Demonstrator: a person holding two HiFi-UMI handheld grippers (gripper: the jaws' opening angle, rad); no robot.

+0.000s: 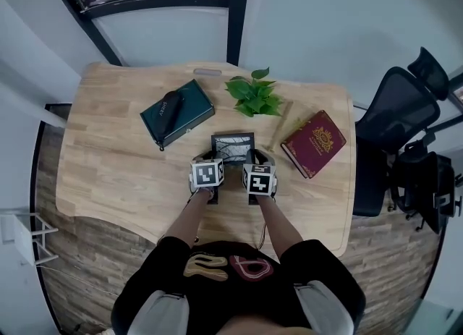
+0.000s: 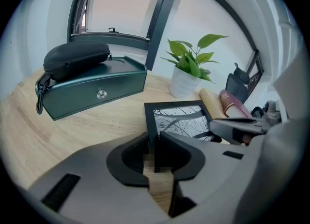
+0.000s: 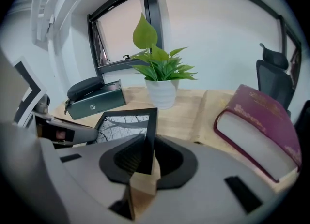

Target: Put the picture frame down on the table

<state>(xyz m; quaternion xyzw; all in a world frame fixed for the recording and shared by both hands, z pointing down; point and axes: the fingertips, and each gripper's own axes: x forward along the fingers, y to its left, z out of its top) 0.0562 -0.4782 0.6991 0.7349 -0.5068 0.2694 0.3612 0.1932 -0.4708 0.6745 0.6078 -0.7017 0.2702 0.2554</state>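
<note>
1. The left gripper (image 2: 156, 143) has its jaws narrowed onto the left edge of the picture frame (image 2: 180, 121), and the thin black rail runs straight into the gap between them. The right gripper (image 3: 145, 153) clamps the opposite, right edge in the same way. The frame is carried between the two, glass side up.

2. The frame sits low over the middle of the table (image 1: 108, 167), just in front of the person and tipped a little. No view shows whether its far edge already touches the wood.

3. Around it:
   - a potted plant (image 1: 253, 96) stands just beyond the frame;
   - a dark green box (image 1: 177, 115) with a black zip case (image 2: 76, 58) on top lies to the left;
   - a red book (image 1: 313, 143) lies to the right.

4. What could go wrong, as I judge it:
   - Each grip is on a slim rail only, so a twist of either hand could let the frame slip out.
   - If the jaws open before the frame lies flat, it would drop and the glass could crack.
   - If one side opens before the other, the frame would swing on the remaining grip.
   - If the frame is pushed forward while being lowered, it could nudge the plant pot.

5. Writing:
   - None can be read.
   - The book carries a gold emblem.
   - The box has a small silver stud.
   - The gripper cubes show only black-and-white square markers.
</note>
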